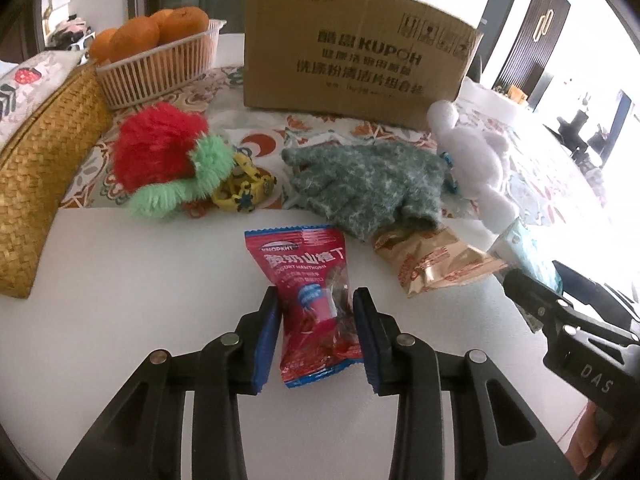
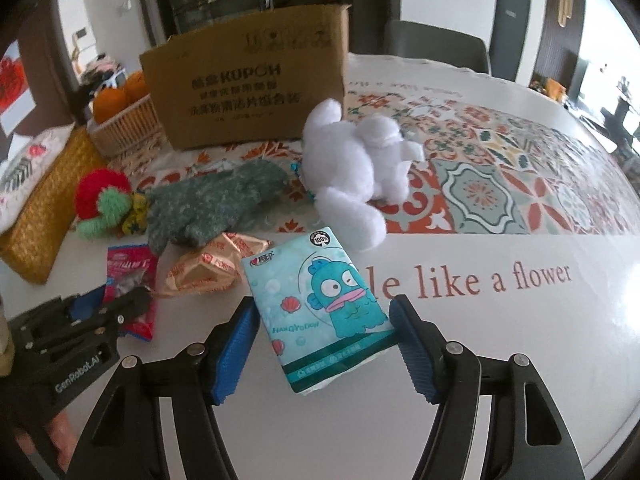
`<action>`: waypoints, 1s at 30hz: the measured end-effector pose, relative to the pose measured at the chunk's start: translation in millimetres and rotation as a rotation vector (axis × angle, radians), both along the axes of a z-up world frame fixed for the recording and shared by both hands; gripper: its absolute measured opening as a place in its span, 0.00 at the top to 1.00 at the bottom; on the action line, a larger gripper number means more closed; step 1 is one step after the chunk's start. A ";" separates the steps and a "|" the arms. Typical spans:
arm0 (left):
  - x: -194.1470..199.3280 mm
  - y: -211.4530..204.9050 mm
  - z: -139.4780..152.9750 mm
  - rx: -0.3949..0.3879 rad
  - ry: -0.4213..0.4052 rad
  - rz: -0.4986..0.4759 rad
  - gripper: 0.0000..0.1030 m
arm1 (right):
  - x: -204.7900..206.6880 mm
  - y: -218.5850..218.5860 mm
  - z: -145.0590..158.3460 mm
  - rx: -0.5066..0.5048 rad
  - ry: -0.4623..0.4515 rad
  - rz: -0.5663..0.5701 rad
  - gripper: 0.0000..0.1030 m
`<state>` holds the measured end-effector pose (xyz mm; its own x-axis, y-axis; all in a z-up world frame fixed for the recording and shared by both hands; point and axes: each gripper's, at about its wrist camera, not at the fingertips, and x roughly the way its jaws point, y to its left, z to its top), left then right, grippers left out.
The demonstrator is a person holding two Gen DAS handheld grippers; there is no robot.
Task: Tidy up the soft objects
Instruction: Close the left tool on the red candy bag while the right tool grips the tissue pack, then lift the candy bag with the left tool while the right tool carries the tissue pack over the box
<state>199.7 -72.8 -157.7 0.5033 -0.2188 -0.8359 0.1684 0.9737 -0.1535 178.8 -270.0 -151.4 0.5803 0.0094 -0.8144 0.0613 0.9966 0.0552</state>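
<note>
My left gripper [image 1: 316, 336] has its blue pads against both sides of a red snack packet [image 1: 314, 300] on the white table. My right gripper [image 2: 326, 344] is open, its pads on either side of a teal tissue pack [image 2: 320, 308] with small gaps. Behind them lie a green knit glove [image 1: 368, 180] [image 2: 212, 204], a white plush toy [image 2: 360, 164] [image 1: 476, 156], a red and green fluffy toy [image 1: 160, 156] [image 2: 102, 200] and a gold snack packet [image 1: 432, 260] [image 2: 208, 268]. A cardboard box [image 1: 352, 56] [image 2: 248, 84] stands at the back.
A woven straw basket [image 1: 36, 176] stands on the left. A white basket of oranges [image 1: 160, 64] sits behind it. A small yellow toy [image 1: 244, 188] lies beside the fluffy toy. A patterned cloth [image 2: 500, 168] covers the table's far part.
</note>
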 end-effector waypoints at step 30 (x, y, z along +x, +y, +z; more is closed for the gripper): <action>-18.0 27.4 88.0 -0.049 -0.255 -0.039 0.71 | -7.8 25.4 59.2 0.092 -0.197 0.034 0.42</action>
<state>181.7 -45.4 -69.7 0.6867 -0.2794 -0.6711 0.2447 0.9582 -0.1486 171.0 -244.6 -92.2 0.7261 0.1004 -0.6802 0.0068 0.9882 0.1531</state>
